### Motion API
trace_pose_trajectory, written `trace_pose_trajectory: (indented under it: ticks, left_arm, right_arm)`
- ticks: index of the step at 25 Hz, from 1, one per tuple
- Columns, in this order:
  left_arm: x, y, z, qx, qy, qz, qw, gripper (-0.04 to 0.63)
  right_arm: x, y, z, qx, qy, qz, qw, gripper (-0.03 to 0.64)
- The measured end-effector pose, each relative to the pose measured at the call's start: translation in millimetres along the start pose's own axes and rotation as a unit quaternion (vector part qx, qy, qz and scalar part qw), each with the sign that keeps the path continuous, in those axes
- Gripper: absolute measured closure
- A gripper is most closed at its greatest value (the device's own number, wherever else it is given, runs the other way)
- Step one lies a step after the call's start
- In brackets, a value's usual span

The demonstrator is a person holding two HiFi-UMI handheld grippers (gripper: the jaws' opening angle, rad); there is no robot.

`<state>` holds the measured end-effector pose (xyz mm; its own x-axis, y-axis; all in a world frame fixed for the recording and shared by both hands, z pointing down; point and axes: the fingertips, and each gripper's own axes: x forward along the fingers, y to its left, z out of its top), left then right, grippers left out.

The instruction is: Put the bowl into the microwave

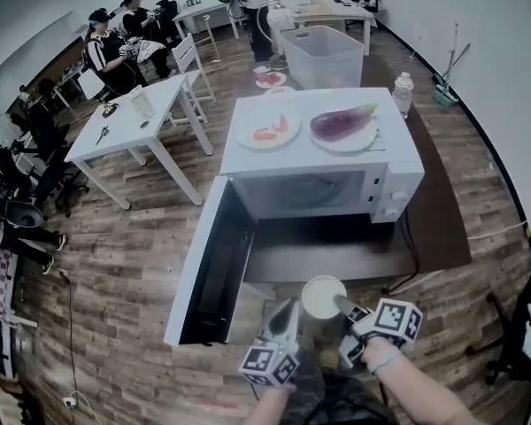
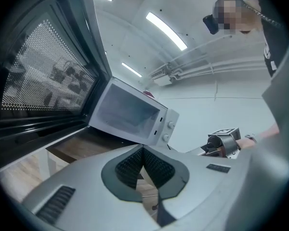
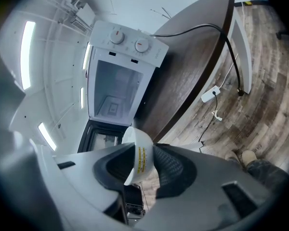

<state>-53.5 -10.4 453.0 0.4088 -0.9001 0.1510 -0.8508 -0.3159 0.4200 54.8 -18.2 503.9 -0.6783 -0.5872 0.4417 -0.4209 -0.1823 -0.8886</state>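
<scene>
A white bowl (image 1: 322,296) hangs in front of the dark table's near edge, and my right gripper (image 1: 341,305) is shut on its rim. In the right gripper view the bowl (image 3: 140,153) stands on edge between the pads, its yellow print showing. The white microwave (image 1: 319,193) stands ahead with its door (image 1: 208,264) swung fully open to the left and its cavity (image 3: 116,88) empty. My left gripper (image 1: 286,315) hovers just left of the bowl, shut and empty. In its own view its pads (image 2: 154,165) meet at the tip, facing the microwave (image 2: 130,112).
On top of the microwave sit a plate with an eggplant (image 1: 341,122) and a plate of red food (image 1: 268,133). A bottle (image 1: 403,91) and a clear bin (image 1: 323,56) lie beyond. A black cable (image 3: 202,30) crosses the dark table (image 1: 336,255). People sit by white tables (image 1: 133,122) at left.
</scene>
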Motion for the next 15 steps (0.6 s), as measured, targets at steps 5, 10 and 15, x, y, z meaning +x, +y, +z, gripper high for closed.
trace_pose_trajectory:
  ticks: [5,10,15]
  left_arm:
    - [12.9,5.8,6.3,0.006,-0.007,-0.005,0.9999,0.595]
    - [30.1,14.0,16.8,0.010,-0.023,-0.006,0.9997,0.595]
    - [49.6,28.7,23.0,0.005,-0.026,-0.005,0.9996,0.595]
  right_arm:
    - [14.9,2.2,9.1,0.003,0.000,0.012,1.000,0.499]
    - [27.8,8.4,22.7,0.009,-0.008,0.013,1.000,0.499]
    - [47.1,4.7,35.8,0.013,-0.015,0.012,1.000,0.499]
